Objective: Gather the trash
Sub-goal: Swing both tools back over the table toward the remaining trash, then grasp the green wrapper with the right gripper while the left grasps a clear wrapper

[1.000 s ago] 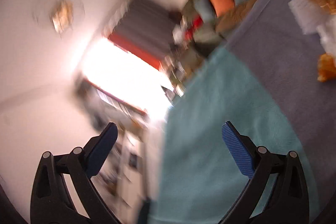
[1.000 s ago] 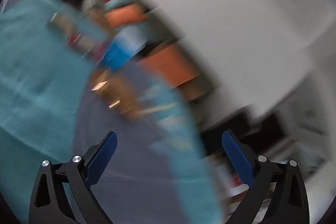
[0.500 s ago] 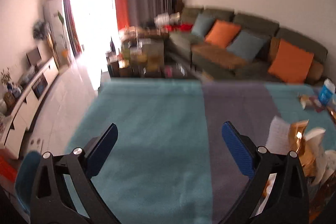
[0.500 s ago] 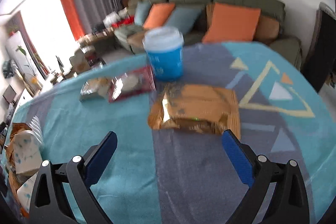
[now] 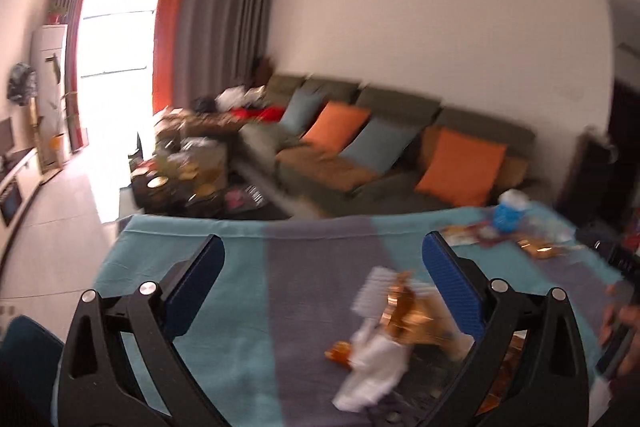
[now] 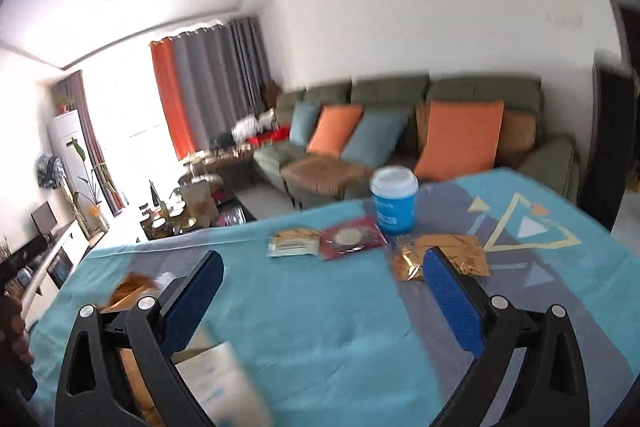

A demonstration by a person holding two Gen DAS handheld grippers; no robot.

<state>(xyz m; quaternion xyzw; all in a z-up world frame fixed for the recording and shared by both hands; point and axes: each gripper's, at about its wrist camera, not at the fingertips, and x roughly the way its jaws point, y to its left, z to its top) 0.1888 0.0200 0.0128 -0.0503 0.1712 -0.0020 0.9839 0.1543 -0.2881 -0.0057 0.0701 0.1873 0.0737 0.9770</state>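
Trash lies scattered on a table under a teal and grey cloth (image 6: 328, 315). In the right wrist view a blue cup with a white lid (image 6: 394, 205) stands at the far side, with a dark red wrapper (image 6: 352, 237), a gold-and-white packet (image 6: 294, 242) and a crumpled gold wrapper (image 6: 440, 259) in front of it. My right gripper (image 6: 320, 291) hangs open above the cloth, nothing between its fingers. In the left wrist view a heap of gold and white wrappers (image 5: 396, 331) lies under my open left gripper (image 5: 322, 277). The blue cup (image 5: 508, 213) shows far right.
A green sofa (image 6: 400, 131) with orange and blue cushions stands beyond the table. A cluttered low coffee table (image 5: 184, 179) sits toward the bright window. White paper trash (image 6: 224, 383) lies by my right gripper's left finger. A person's hand (image 5: 622, 331) shows at the right edge.
Both cameras swung from a tilted, blurred look at the room to a level view over the table. The right gripper has pulled back from the gold wrapper; both grippers stay open.
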